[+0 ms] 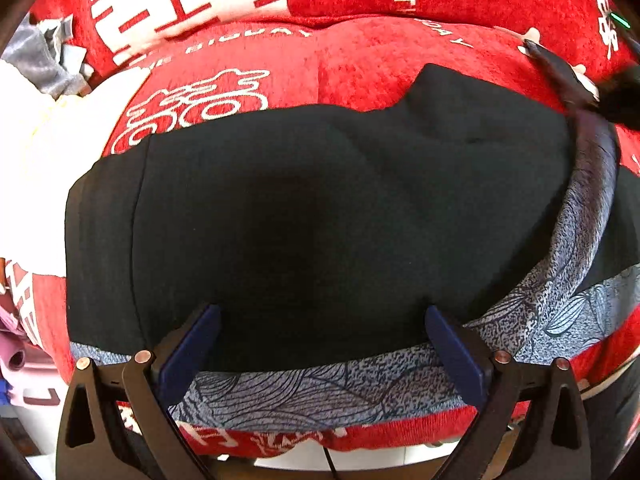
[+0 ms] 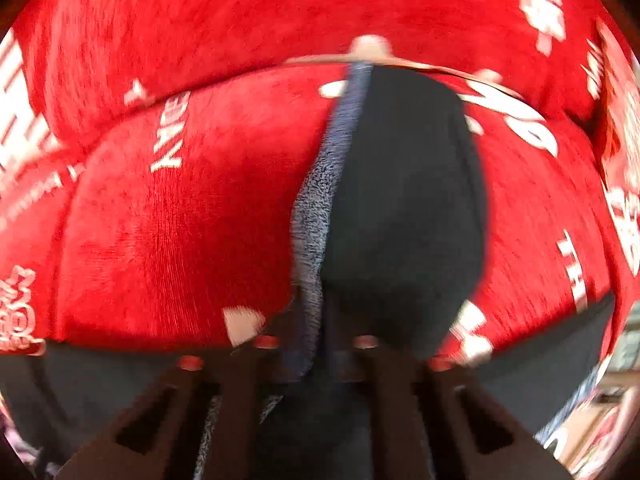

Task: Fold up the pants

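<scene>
Black pants (image 1: 320, 208) with a grey-blue leaf-patterned band (image 1: 320, 388) lie spread on a red plush cover (image 1: 380, 52). My left gripper (image 1: 324, 344) is open, its blue fingers (image 1: 192, 348) hovering wide apart over the near edge of the pants. In the blurred right wrist view my right gripper (image 2: 320, 344) is shut on a fold of the pants (image 2: 404, 208), with the patterned band (image 2: 316, 216) running up along its left side. The lifted strip held by the right gripper shows at the right of the left wrist view (image 1: 592, 184).
The red cover with white lettering (image 2: 168, 216) fills the surface around the pants. White fabric (image 1: 36, 152) and grey cloth (image 1: 44, 56) lie at the far left.
</scene>
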Tool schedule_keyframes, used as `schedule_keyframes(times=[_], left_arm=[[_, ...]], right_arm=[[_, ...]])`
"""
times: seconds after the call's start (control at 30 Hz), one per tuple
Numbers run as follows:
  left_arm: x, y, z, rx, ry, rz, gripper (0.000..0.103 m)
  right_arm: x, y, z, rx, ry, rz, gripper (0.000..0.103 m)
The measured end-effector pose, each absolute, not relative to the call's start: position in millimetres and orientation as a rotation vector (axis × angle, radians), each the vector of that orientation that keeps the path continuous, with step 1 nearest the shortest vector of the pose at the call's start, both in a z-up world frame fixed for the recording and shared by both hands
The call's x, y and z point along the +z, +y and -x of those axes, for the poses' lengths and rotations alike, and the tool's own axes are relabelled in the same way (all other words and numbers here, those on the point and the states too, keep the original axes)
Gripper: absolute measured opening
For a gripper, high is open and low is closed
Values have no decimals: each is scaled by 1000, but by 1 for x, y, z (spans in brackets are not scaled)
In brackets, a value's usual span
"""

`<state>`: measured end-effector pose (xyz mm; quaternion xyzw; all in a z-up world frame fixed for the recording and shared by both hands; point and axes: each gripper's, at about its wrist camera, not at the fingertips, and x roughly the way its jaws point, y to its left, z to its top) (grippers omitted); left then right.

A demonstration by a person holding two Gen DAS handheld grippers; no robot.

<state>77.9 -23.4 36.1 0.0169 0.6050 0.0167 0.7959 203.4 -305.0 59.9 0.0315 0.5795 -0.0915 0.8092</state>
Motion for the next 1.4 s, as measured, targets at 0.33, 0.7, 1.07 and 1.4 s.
schedule_keyframes(times=[0.33,0.7,1.07,1.4], left_arm=[[68,-34,-99,-32,1235,60,102],[31,-48,-82,-18,1303,-1,103],[43,-43,-57,-24,1337,-47,103],[68,-42,-100,-14,1276,13,103]], right_arm=[[85,-387,-21,-252,1137,-122,5],[114,-370,-17,-257,976,146,91],[62,-328,-145,-74,1083,713,27],[137,-489,-77,-284,1036,65,6]])
